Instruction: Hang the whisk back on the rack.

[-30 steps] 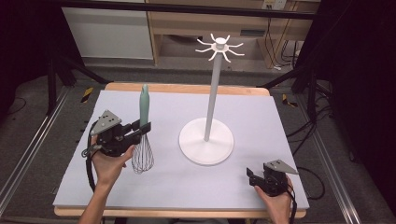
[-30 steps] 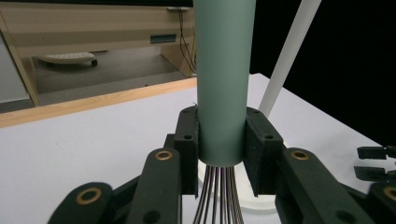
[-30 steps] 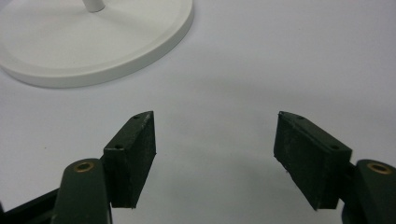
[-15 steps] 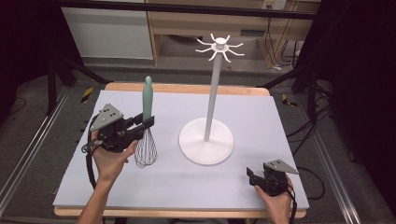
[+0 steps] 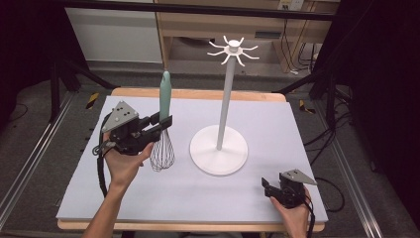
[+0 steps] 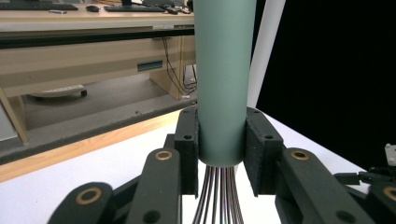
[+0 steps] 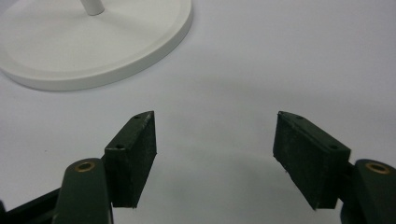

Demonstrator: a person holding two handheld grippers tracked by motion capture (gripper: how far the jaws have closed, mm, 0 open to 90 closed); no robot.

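Note:
A whisk (image 5: 165, 94) with a pale green handle and wire loops (image 5: 162, 153) is held upright, handle up, left of centre in the high view. My left gripper (image 5: 166, 121) is shut on the lower end of the handle, its pads (image 6: 188, 149) pressing both sides of the handle (image 6: 223, 79). A white hook stand (image 5: 227, 99) rises from a round base (image 5: 219, 148) at the table's middle, with hooks at its top (image 5: 233, 49). My right gripper (image 5: 266, 187) rests low near the front right, open, with nothing between its jaws (image 7: 215, 154).
A pale mat (image 5: 277, 124) covers the wooden table. The stand's base (image 7: 93, 51) lies just ahead of the right gripper. Desks, cables and a dark floor lie beyond the table's far edge (image 5: 198, 93).
My left hand has risen with the whisk, so the handle's tip now stands higher. The right hand has stayed where it was.

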